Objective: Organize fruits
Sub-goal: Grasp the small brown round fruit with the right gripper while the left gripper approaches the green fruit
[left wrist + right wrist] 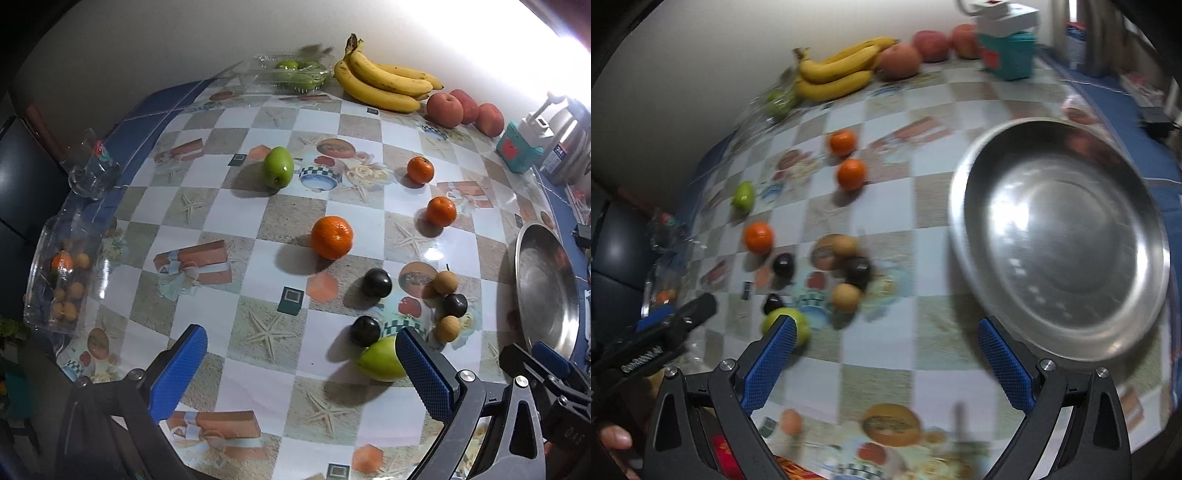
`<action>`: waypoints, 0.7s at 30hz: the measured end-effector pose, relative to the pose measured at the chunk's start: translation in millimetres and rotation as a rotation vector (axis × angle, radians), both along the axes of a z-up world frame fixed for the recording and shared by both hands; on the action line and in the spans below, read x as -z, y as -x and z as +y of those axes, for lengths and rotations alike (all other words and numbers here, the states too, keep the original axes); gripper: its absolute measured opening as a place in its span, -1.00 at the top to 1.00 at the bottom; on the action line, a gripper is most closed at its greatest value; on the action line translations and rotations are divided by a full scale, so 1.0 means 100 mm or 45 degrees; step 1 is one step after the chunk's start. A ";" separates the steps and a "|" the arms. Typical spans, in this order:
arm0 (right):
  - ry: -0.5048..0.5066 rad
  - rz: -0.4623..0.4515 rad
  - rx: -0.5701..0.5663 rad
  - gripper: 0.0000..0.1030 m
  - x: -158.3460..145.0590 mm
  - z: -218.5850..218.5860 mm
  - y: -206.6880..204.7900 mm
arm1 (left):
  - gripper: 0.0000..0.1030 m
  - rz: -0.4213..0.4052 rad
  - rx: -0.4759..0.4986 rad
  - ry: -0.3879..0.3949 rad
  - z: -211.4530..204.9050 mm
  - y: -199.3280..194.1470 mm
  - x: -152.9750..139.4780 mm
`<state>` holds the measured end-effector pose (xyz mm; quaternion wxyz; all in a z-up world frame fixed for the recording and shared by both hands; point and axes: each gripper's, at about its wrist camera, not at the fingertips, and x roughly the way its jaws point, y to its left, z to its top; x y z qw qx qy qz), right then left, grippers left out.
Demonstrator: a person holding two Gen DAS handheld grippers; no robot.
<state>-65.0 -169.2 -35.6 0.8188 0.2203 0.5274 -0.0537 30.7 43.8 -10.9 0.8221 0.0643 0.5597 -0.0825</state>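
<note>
Loose fruit lies on a checkered tablecloth. In the left wrist view I see three oranges, the nearest one (331, 237) mid-table, a green fruit (278, 167) farther back, another green fruit (380, 360) near my right finger, several dark plums (376, 283) and brown round fruits (445, 282). My left gripper (301, 365) is open and empty above the cloth. My right gripper (886, 360) is open and empty, with a steel plate (1060, 236) just ahead to its right and the green fruit (785, 326) by its left finger.
Bananas (384, 79), red apples (445, 109) and a clear box of green fruit (297, 74) line the back wall. A teal box (517, 151) stands at the back right. A clear container with small fruits (64, 280) and a glass (90, 170) sit at the left edge.
</note>
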 end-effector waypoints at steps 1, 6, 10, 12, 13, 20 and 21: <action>-0.004 0.003 -0.013 -0.91 0.01 0.02 -0.04 | -1.00 0.011 0.000 0.017 0.03 -0.01 0.02; 0.019 0.058 -0.067 -0.91 0.12 0.16 -0.23 | -1.00 0.021 -0.028 0.064 0.12 -0.10 0.09; 0.019 0.107 -0.081 -0.89 0.24 0.20 -0.34 | -1.00 -0.004 -0.029 0.028 0.12 -0.17 0.14; 0.030 0.122 -0.087 -0.85 0.28 0.22 -0.39 | -1.00 -0.012 -0.022 0.027 0.11 -0.20 0.16; 0.037 0.129 -0.094 -0.77 0.30 0.24 -0.42 | -1.00 -0.014 -0.022 0.027 0.10 -0.21 0.17; 0.076 0.184 -0.128 -0.30 0.46 0.34 -0.56 | -1.00 0.015 -0.037 0.017 0.05 -0.26 0.20; 0.079 0.188 -0.126 -0.17 0.48 0.34 -0.57 | -1.00 0.025 -0.041 0.022 0.04 -0.26 0.21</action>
